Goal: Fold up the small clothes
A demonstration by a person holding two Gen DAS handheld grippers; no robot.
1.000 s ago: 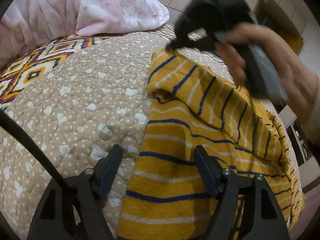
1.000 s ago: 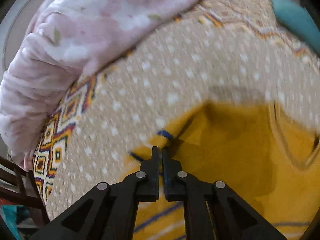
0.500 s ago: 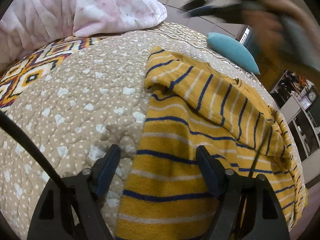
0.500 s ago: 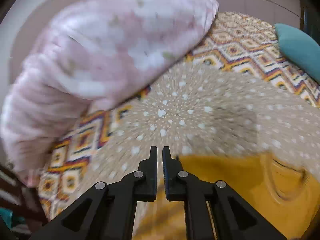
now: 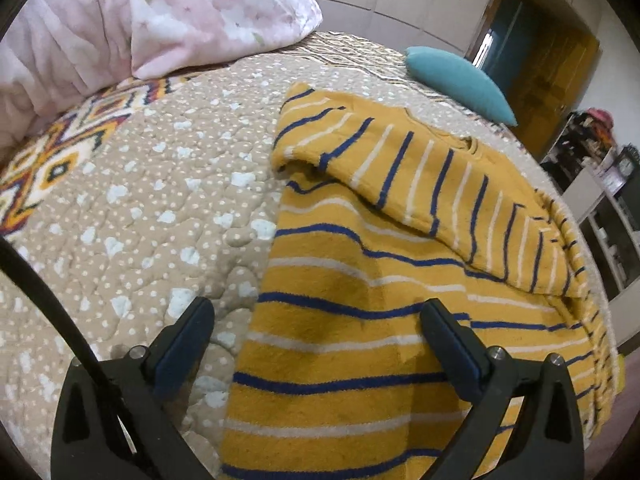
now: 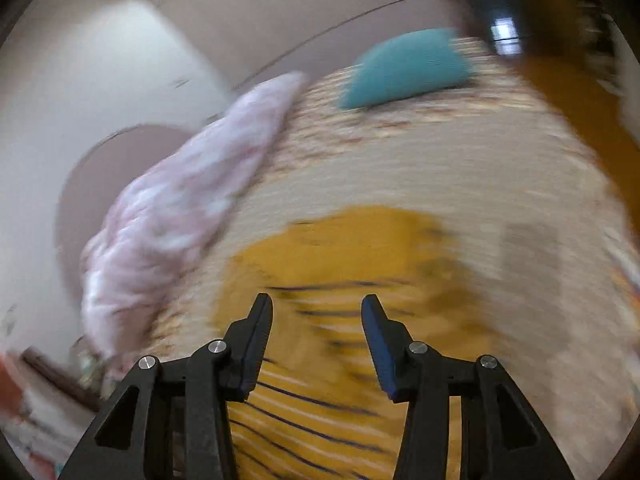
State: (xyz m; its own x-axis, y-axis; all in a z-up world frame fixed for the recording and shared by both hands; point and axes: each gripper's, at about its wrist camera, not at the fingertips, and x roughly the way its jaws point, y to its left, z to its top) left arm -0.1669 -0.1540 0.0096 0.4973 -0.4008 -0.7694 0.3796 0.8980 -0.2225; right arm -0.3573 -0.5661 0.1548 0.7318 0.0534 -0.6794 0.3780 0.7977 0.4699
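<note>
A mustard-yellow sweater [image 5: 360, 280] with blue and white stripes lies on the dotted beige quilt [image 5: 140, 208]. One sleeve is folded across its upper part. My left gripper [image 5: 316, 312] hovers low over the sweater's left edge, its jaws opening wide with nothing pressed between them. In the blurred right wrist view the same sweater [image 6: 340, 256] lies below and ahead. My right gripper [image 6: 316, 308] hangs above it, its jaws opening with nothing between them.
A pink floral duvet [image 5: 152, 20] is heaped at the far left of the bed. A teal cushion [image 5: 456, 76] lies at the far right, and shows too in the right wrist view as the teal cushion [image 6: 404, 64]. Shelves [image 5: 600, 184] stand beyond the bed's right edge.
The right gripper let go of the sleeve at the far corner and swung away, out of the left view, and its jaws parted. The left gripper's jaws spread wider; the sleeve stays folded over.
</note>
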